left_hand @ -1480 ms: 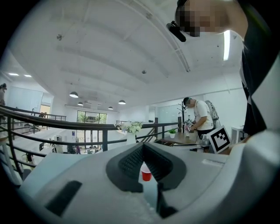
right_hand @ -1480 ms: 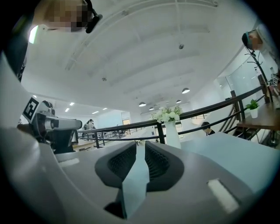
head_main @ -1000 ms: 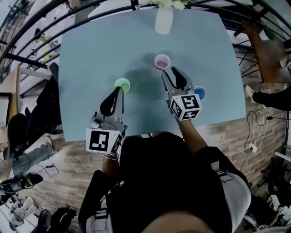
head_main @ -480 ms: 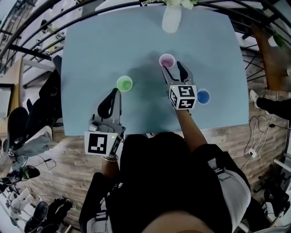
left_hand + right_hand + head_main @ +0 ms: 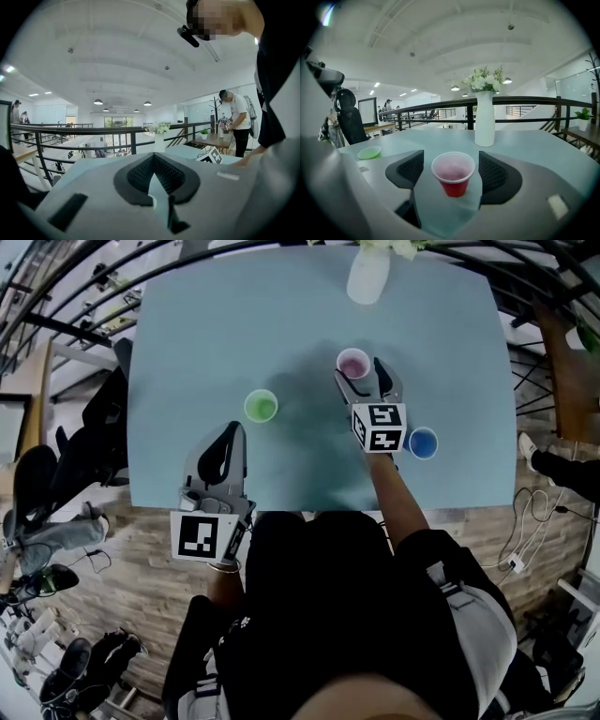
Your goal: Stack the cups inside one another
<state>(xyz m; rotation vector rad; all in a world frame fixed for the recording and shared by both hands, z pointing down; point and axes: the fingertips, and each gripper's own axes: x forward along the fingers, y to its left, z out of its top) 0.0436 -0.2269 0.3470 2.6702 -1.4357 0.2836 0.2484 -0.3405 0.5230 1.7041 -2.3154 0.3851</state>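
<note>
- red cup (image 5: 453, 174) stands upright on the surface (image 5: 187, 352), between the right hand-held gripper's (image 5: 362, 379) opening jaws, clear of both pads.
- green cup (image 5: 261, 406) and blue cup (image 5: 423, 442) stand well apart.
- left hand-held gripper (image 5: 228, 432): tips pressed together, empty.

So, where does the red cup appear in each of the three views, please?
Head view: the red cup is above the centre, to the right of the green cup.
Left gripper view: the red cup is not in it.
Right gripper view: the red cup is in the middle, low in the picture.
Shared landmark: the white vase, seen in all three views ().
</note>
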